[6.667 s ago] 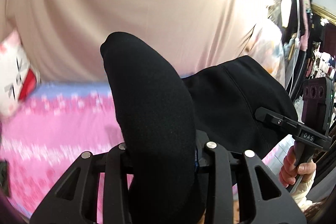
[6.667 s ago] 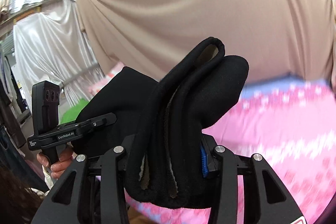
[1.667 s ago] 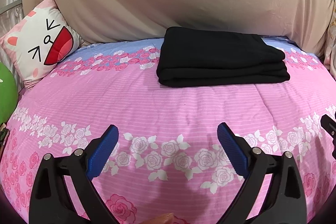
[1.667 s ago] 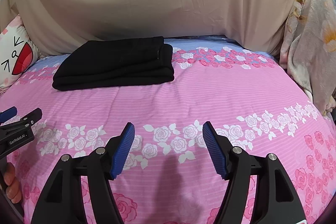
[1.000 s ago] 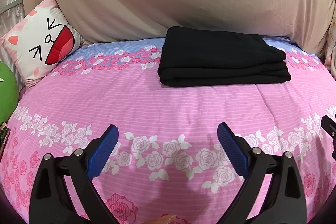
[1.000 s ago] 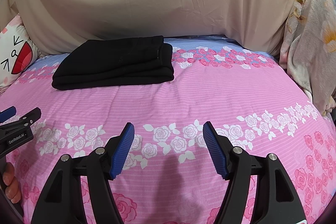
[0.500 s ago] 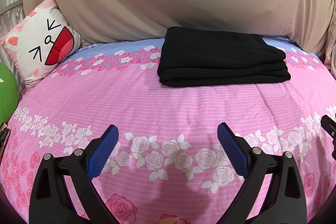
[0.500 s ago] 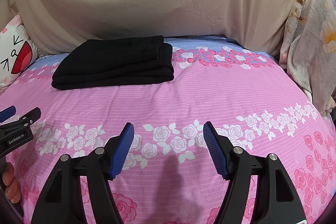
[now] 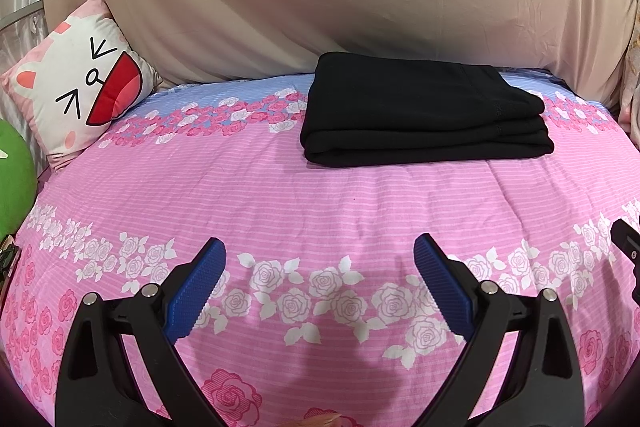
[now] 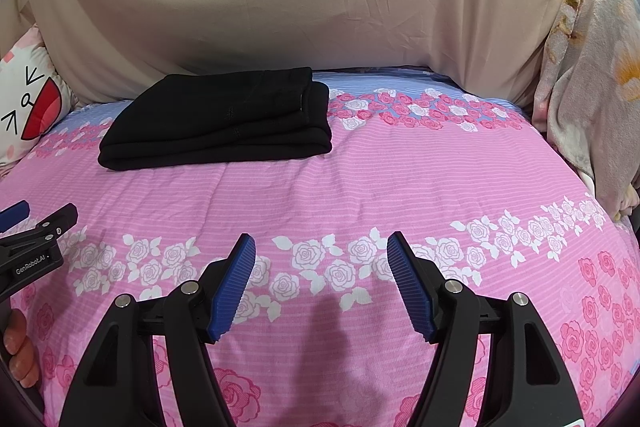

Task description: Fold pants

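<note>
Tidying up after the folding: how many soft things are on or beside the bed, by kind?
Folded black pants: 1
Cat-face pillow: 1
Green cushion: 1
Floral blanket: 1
Total: 4

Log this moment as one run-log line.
pants: folded, lying on bed cover | left tongs: open, empty, apart from pants | right tongs: open, empty | fold: looks done

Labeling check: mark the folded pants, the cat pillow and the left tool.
folded black pants [image 9: 420,115], left wrist view, top layer of the stack.
cat-face pillow [image 9: 80,95], left wrist view, middle of its printed face.
left tool [image 9: 320,287], left wrist view, midway between its open blue fingertips.
</note>
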The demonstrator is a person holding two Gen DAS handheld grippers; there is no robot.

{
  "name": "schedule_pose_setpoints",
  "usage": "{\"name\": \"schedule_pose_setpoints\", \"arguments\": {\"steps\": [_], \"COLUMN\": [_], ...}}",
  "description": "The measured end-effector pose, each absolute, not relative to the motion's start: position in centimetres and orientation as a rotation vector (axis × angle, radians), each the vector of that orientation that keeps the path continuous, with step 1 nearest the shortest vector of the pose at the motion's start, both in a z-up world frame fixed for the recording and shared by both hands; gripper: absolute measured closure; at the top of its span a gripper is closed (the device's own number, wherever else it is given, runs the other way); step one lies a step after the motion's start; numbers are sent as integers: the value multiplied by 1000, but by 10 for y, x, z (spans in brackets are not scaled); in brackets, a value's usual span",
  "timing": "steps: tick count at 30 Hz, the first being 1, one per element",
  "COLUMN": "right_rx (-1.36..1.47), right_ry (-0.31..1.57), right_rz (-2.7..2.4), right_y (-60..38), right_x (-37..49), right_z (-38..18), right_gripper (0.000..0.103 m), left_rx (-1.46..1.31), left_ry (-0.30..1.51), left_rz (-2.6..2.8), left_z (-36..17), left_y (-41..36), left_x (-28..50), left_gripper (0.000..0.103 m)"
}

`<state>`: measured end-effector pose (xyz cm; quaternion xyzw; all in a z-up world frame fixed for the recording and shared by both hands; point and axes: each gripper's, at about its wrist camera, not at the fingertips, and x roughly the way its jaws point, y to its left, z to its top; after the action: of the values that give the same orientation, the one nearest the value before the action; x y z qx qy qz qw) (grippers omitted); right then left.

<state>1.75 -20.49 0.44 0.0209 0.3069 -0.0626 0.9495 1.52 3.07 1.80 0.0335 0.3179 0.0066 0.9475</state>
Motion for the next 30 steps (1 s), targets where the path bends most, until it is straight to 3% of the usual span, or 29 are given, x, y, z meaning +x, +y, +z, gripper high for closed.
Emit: {"name": "schedule_pose_setpoints", "arguments": {"steps": [30], "right_rx": [40], "right_ry": [626], "right_rz": [-128], "right_y": [-204], "right_x": [18], "right_z": [4], "right_gripper": [36], "left_rx": [76], "left_ry": [623], "left_rz": [-5], "left_z": [25], "left_y": [29], "left_x": [13], "left_gripper": [10]}}
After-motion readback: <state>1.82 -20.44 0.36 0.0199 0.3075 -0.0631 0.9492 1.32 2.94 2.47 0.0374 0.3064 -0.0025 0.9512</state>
